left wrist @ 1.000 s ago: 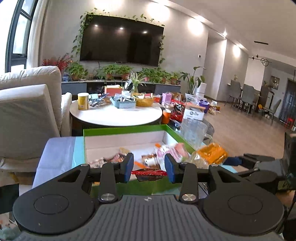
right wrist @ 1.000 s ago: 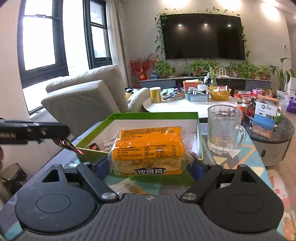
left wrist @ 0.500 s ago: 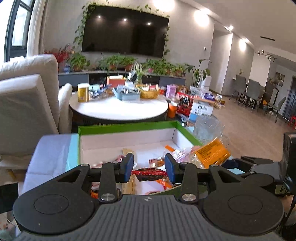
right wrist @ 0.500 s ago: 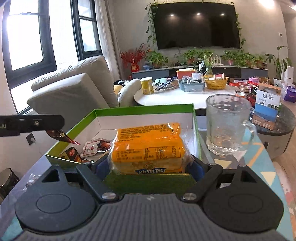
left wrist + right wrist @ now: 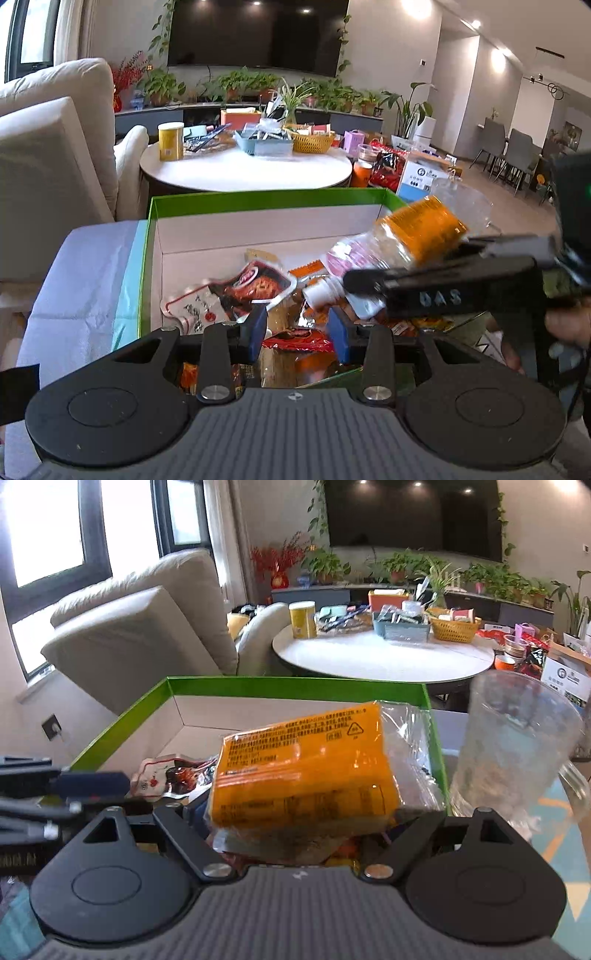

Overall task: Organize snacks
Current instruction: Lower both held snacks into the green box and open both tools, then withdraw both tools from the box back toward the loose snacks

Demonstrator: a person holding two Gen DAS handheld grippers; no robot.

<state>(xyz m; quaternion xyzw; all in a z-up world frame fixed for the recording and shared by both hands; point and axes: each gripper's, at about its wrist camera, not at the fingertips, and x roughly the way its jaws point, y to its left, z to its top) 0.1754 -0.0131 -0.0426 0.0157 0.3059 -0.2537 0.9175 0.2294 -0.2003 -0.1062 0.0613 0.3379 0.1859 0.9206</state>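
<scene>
A green box [image 5: 258, 195] with a white inside holds several snack packets, among them a red-and-white pouch [image 5: 236, 288] and a small white-capped bottle [image 5: 321, 293]. My left gripper [image 5: 297, 332] hangs over the box's near edge, its blue pads shut on a small red packet [image 5: 295, 341]. My right gripper [image 5: 295, 812] is shut on an orange cake packet [image 5: 303, 771], tilted above the box [image 5: 295, 683]; the packet hides its fingertips. In the left wrist view the orange packet [image 5: 417, 229] is over the box's right side.
A glass mug [image 5: 517, 746] stands just right of the box. A pale blue cloth [image 5: 85, 277] covers the table to its left. Behind are a round white table [image 5: 247, 170] with a yellow can and baskets, and a beige sofa [image 5: 140, 635].
Both grippers have moved forward and down over the green box, still holding their packets. The orange packet has tipped at an angle, and the right gripper now sits closer to the left one.
</scene>
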